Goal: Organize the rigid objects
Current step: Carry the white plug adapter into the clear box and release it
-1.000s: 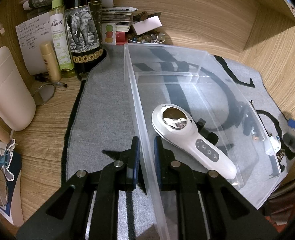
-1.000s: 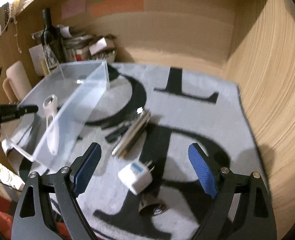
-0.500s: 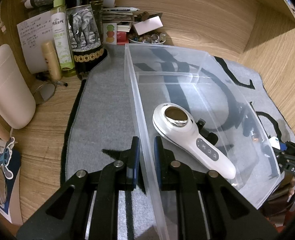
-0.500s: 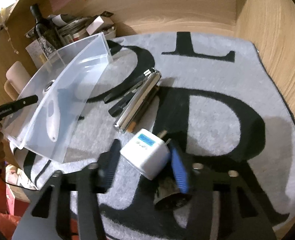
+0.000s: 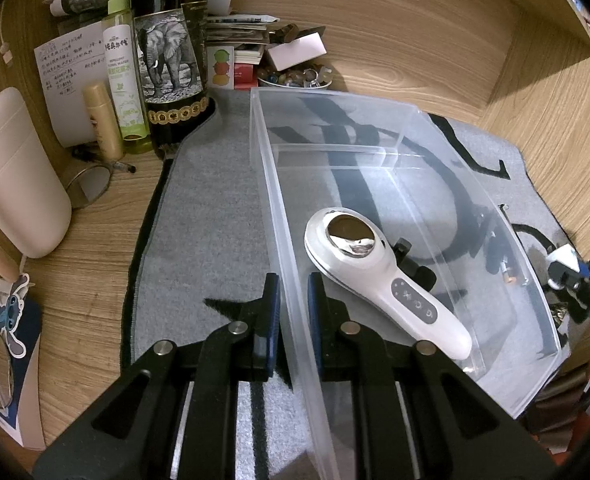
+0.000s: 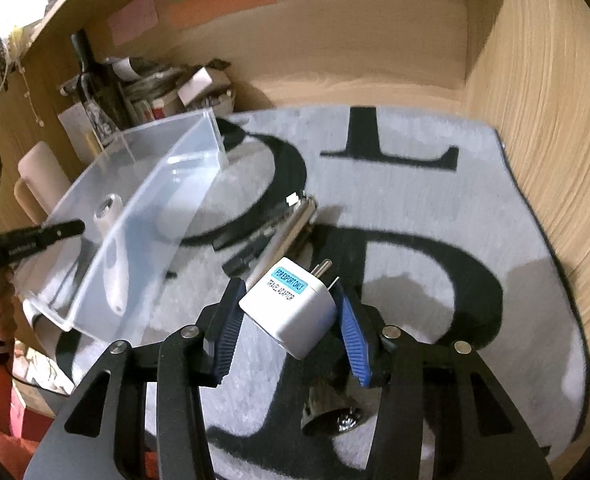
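Observation:
A clear plastic bin stands on the grey mat, and a white handheld device lies inside it. My left gripper is shut on the bin's near side wall, one finger inside and one outside. In the right wrist view the same bin is at the left, with the left gripper at its rim. My right gripper is shut on a white travel adaptor, tilted with its prongs pointing up and away, held a little above the mat. The adaptor also shows past the bin's right wall.
On the lettered grey mat lie a silver tube, black pen-like pieces and a small shiny metal object. A dark bottle, spray bottle, cream container and clutter crowd the back left. Wooden walls close in behind and at the right.
My right gripper went from wide open over the adaptor to shut on it, and the adaptor has come up off the mat. The left gripper and the bin have not moved.

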The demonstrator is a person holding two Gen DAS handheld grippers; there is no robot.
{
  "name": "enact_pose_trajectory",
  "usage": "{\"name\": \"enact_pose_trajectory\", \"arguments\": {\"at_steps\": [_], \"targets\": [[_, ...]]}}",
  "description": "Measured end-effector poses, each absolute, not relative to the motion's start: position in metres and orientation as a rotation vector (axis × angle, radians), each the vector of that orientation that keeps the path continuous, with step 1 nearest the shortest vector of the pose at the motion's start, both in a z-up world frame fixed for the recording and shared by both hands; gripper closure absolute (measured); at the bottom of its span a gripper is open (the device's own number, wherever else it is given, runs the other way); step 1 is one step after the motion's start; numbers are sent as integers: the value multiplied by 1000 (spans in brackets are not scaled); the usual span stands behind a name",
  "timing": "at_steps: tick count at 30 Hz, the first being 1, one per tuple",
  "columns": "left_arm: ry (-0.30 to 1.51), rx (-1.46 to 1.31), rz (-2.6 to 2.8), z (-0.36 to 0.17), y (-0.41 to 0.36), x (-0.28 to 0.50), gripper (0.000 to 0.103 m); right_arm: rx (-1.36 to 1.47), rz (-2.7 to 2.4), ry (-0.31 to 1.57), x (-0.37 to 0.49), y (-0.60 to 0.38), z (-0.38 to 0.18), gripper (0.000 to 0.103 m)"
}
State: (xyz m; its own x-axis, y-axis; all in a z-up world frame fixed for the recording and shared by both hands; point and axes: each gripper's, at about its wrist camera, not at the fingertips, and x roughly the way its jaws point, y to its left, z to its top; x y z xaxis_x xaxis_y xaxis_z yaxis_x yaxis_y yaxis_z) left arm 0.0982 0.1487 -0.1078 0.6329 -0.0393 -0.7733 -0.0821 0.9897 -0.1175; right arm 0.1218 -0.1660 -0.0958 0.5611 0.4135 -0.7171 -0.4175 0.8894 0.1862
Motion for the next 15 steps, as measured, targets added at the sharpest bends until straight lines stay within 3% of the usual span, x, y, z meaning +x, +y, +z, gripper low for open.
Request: {"name": "enact_pose_trajectory", "arguments": {"at_steps": [15], "targets": [[886,-143,24,-108,150,97,90,-36,551,669,127,-139,-41,60]]}}
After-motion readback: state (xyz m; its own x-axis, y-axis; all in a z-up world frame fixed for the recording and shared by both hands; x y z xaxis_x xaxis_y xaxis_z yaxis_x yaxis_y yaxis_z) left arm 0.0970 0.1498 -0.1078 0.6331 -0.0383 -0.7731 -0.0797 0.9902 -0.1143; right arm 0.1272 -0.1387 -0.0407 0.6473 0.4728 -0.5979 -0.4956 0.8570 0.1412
